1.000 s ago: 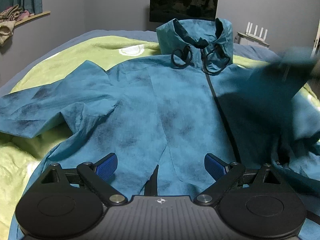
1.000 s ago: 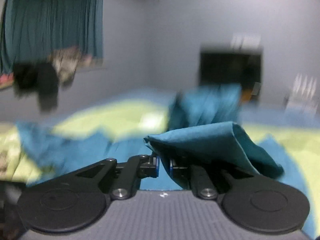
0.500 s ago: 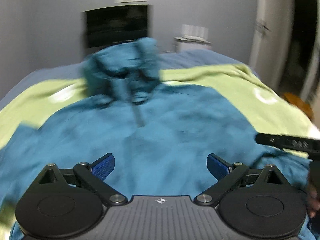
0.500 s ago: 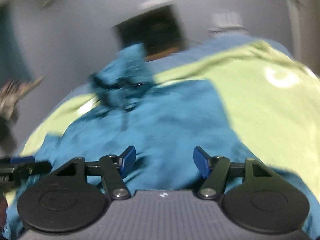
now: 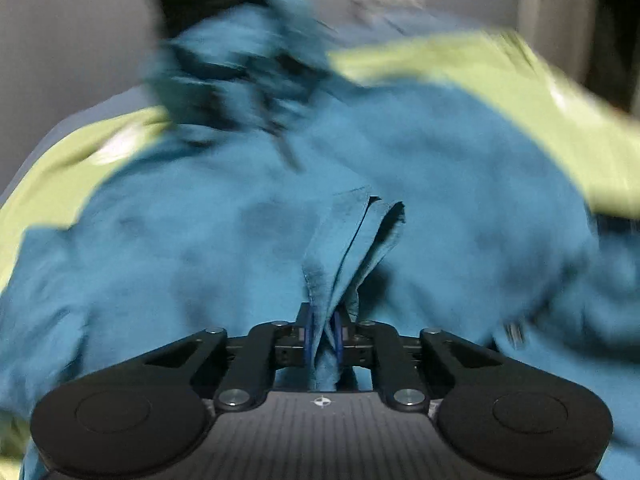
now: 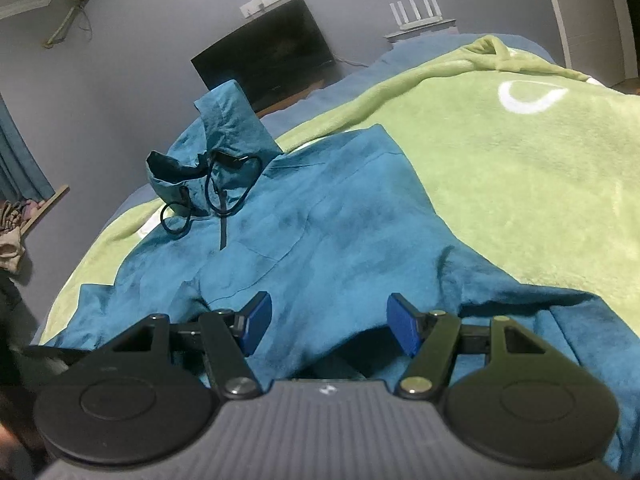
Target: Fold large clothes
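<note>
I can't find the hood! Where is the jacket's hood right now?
In the right wrist view the hood stands up at the far end of the teal jacket, upper left, just before the dark screen.

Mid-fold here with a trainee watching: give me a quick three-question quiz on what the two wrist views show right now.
1. True or false: the left gripper is shut on a fold of the teal jacket.
2. The right gripper is: A) shut on a sleeve, B) open over the jacket, C) holding the drawstring.
3. What lies under the jacket?

Key:
1. True.
2. B.
3. A green blanket.
</note>
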Available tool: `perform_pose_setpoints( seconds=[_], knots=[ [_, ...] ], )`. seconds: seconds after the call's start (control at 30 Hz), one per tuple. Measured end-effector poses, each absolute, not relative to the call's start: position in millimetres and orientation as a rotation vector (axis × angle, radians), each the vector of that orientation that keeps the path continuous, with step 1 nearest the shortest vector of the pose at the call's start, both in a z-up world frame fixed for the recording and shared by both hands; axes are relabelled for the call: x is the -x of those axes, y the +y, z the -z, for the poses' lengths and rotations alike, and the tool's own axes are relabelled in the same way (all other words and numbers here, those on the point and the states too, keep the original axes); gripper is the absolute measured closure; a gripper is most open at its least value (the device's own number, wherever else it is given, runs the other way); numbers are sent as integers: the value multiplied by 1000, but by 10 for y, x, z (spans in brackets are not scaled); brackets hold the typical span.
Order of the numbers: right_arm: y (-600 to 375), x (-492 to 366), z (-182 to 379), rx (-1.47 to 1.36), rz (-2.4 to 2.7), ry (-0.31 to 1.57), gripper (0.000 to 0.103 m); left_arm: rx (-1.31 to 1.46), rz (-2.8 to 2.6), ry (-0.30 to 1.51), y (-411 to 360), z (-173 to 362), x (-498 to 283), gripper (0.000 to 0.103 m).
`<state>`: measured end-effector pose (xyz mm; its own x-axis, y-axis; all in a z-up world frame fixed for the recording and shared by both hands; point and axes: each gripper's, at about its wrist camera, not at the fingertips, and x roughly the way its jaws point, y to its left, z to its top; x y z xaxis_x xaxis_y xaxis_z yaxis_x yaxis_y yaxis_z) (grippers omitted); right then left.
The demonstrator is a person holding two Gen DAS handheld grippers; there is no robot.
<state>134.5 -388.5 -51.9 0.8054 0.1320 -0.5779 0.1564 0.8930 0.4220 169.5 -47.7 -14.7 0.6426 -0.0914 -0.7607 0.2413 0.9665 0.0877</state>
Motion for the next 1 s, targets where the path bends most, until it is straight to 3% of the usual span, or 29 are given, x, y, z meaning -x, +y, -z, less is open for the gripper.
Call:
perform_pose_setpoints(
  seconds=[0.2, 0.23, 0.27, 0.37, 0.53, 0.73, 0.83, 1.0],
  knots=[
    [-3871, -1369, 526, -466, -8, 658, 39, 125, -98, 798, 645, -98, -1808, 87],
    [-3860, -1371, 530, -460, -11, 660, 39, 166, -136, 797, 787, -90, -1813, 71],
    [-3854, -1368, 532, -454, -13, 662, 39, 211, -151, 793, 909, -79, -1814, 49],
    [-3851, -1349, 527, -446, -16, 667, 39, 316, -168, 748, 1089, -68, -1760, 21],
    [-3777, -1375, 553, -403, -31, 700, 39, 241, -56, 761, 887, 29, -1715, 21],
    [-3591, -1444, 635, -280, -17, 764, 39, -222, -89, 932, 315, 550, -1667, 23],
    [-3576, -1455, 667, -256, 28, 783, 39, -171, -114, 985, 399, 668, -1666, 21],
    [-3489, -1296, 503, -202, 4, 597, 37, -40, -127, 948, 593, 573, -1562, 21]
  ],
)
